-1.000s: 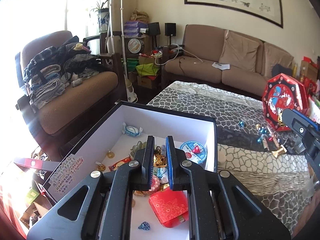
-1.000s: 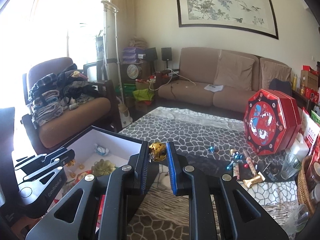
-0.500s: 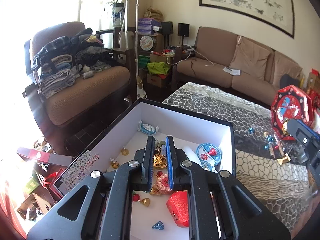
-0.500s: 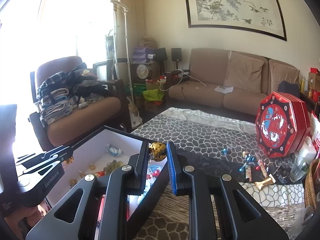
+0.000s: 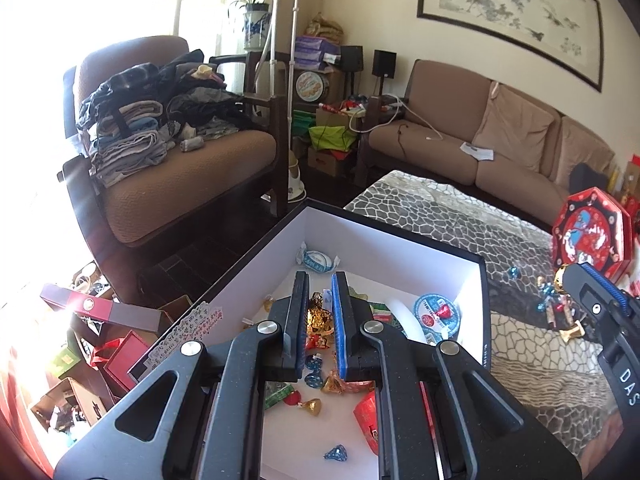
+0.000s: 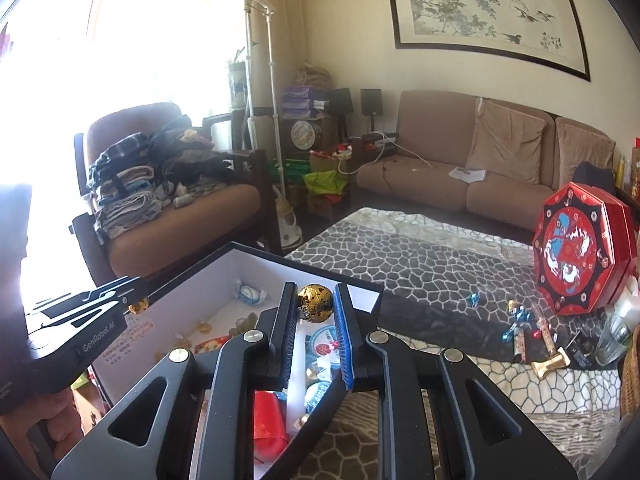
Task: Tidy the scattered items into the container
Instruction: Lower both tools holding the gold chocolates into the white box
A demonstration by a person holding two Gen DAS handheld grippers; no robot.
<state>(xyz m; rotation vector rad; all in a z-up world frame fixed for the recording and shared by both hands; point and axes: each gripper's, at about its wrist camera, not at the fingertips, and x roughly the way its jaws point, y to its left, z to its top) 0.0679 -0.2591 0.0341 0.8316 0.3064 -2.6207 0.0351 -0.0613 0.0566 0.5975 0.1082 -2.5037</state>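
Observation:
My left gripper (image 5: 319,285) is shut on a gold foil-wrapped candy (image 5: 320,318) and hovers over the open black box with white walls (image 5: 384,258). Several candies, a red packet (image 5: 366,416) and a round blue-rimmed lid (image 5: 436,316) lie inside. My right gripper (image 6: 315,291) is shut on a round gold foil ball (image 6: 316,303), held above the box's near right corner (image 6: 362,286). More wrapped candies (image 6: 516,320) are scattered on the patterned table cover (image 6: 420,264). Each gripper shows in the other's view, the left gripper (image 6: 80,320) at the left edge.
A red octagonal tin (image 6: 580,252) stands upright at the table's right, beside a glass (image 6: 612,340) and a gold ingot-shaped piece (image 6: 554,362). An armchair piled with clothes (image 6: 160,200) stands left of the box, with a sofa (image 6: 460,184) behind the table.
Both grippers have moved left with their candies. The right gripper's gold ball now hangs over the box's corner instead of the table cover. Neither grip has changed.

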